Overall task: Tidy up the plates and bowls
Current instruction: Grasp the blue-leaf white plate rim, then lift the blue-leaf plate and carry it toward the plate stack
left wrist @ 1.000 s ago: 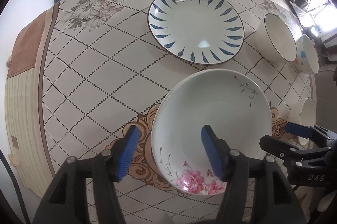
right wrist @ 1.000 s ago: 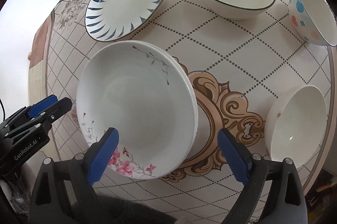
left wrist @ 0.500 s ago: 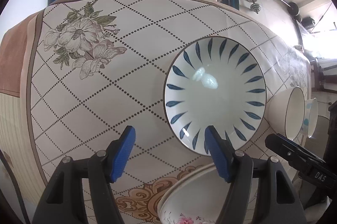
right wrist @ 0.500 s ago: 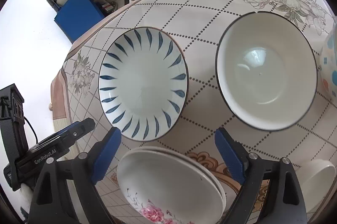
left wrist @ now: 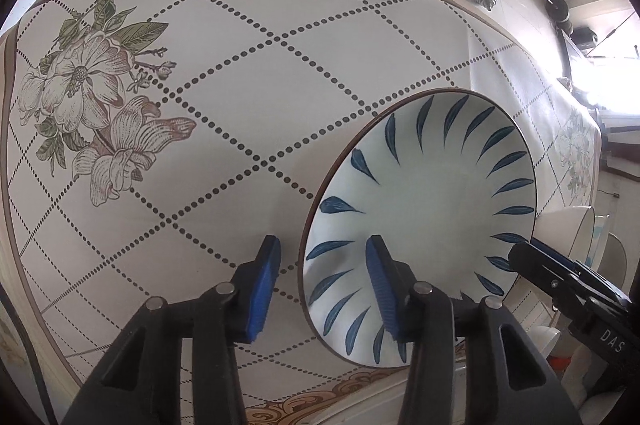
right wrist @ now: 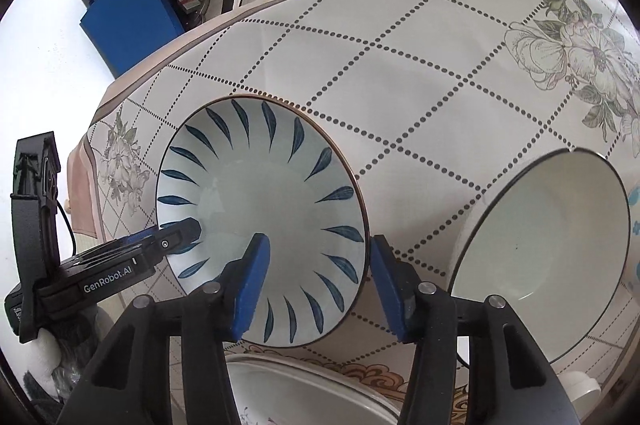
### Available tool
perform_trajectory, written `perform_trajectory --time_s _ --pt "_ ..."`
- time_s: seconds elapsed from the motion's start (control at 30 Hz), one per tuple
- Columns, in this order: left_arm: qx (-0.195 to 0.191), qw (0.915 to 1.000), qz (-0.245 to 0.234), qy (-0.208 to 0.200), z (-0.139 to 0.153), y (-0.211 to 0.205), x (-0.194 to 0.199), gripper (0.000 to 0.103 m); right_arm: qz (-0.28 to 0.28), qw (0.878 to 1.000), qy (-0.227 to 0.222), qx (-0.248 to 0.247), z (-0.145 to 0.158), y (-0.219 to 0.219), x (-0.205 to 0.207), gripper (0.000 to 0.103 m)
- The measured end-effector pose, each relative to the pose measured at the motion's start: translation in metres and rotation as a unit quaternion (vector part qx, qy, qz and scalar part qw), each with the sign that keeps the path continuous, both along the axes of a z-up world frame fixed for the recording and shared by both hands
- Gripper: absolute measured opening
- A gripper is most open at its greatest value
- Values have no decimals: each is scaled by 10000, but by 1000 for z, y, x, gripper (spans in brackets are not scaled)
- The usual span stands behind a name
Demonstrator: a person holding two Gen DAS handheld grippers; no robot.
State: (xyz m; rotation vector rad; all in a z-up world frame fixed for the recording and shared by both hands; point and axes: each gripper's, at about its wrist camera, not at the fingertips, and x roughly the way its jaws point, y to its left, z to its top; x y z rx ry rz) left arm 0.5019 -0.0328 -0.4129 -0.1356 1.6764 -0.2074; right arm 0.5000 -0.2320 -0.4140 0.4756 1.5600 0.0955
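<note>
A white plate with blue leaf strokes (left wrist: 424, 201) lies on the patterned tablecloth; it also shows in the right wrist view (right wrist: 260, 209). My left gripper (left wrist: 322, 273) is open and straddles the plate's left rim, one finger outside and one over the plate. My right gripper (right wrist: 316, 273) is open and straddles the plate's right rim. Each gripper shows in the other's view: the right one (left wrist: 560, 277) at the plate's right edge, the left one (right wrist: 120, 261) at its left edge. A white floral plate (right wrist: 312, 393) sits just below.
A large white bowl with a dark rim (right wrist: 548, 257) stands right of the plate, with a dotted bowl (right wrist: 634, 209) behind it. The tablecloth (left wrist: 224, 73) stretches left and far. A blue panel (right wrist: 128, 25) and chairs stand beyond the table edge.
Both grippers moved forward from the floral plate to the blue-leaf plate and lowered to its opposite rims. Both have narrowed but stay open.
</note>
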Motion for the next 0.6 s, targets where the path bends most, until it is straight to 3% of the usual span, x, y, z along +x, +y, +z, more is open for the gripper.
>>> perform_trajectory --time_s 0.37,0.5,0.6 --pt "-166 9994 284 57 1 17 -2 33 308 9994 78 -123 -2 -3 34 47" --pt "-239 9992 311 83 0 28 -12 30 378 9989 244 -151 -6 -4 36 34" --pt "-116 9996 273 21 3 31 -15 28 300 9988 344 195 -7 -7 28 27"
